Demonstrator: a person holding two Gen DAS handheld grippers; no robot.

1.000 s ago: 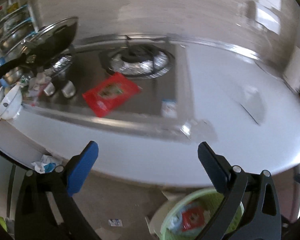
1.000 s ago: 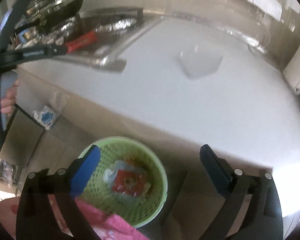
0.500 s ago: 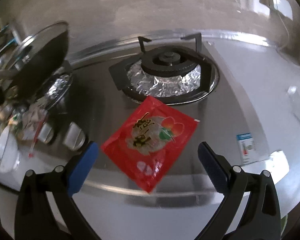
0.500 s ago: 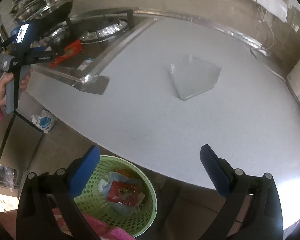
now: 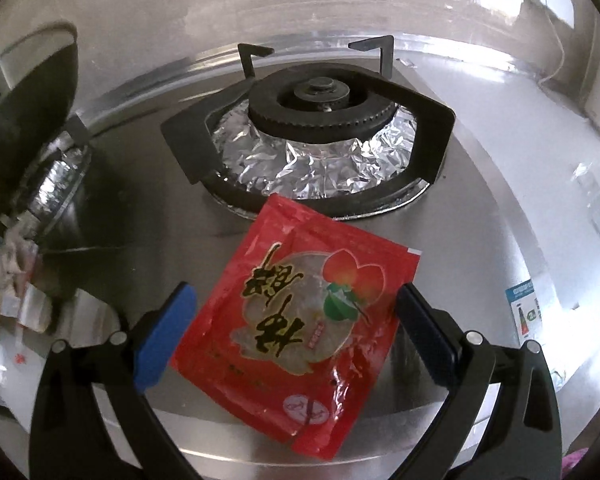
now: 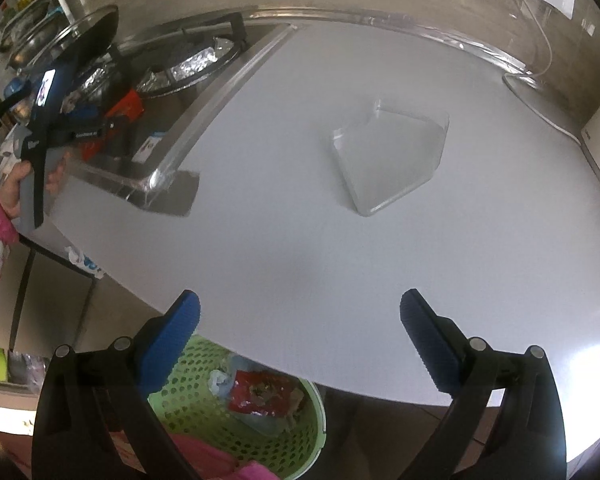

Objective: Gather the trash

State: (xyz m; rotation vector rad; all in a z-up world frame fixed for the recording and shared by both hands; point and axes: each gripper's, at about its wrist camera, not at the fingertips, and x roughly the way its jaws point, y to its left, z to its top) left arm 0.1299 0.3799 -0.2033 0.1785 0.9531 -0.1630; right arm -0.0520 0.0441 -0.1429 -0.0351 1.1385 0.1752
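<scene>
Tabletop: pale grey, carrying a clear plastic tray, empty, well apart from the stove.
Stove: stainless steel, with a foil-lined burner.
Basket: green, perforated, on the floor below the tabletop edge; holds a red packet among crumpled wrappers.
Red snack wrapper: flat on the stove just before the burner, long axis running from burner toward the camera, tilted slightly right.
Left tool: jaws spread, straddling the wrapper's width.
Right tool: jaws spread, holding nothing, above the tabletop edge.

Red packet bears black Chinese characters (upside down, illegible).
</scene>
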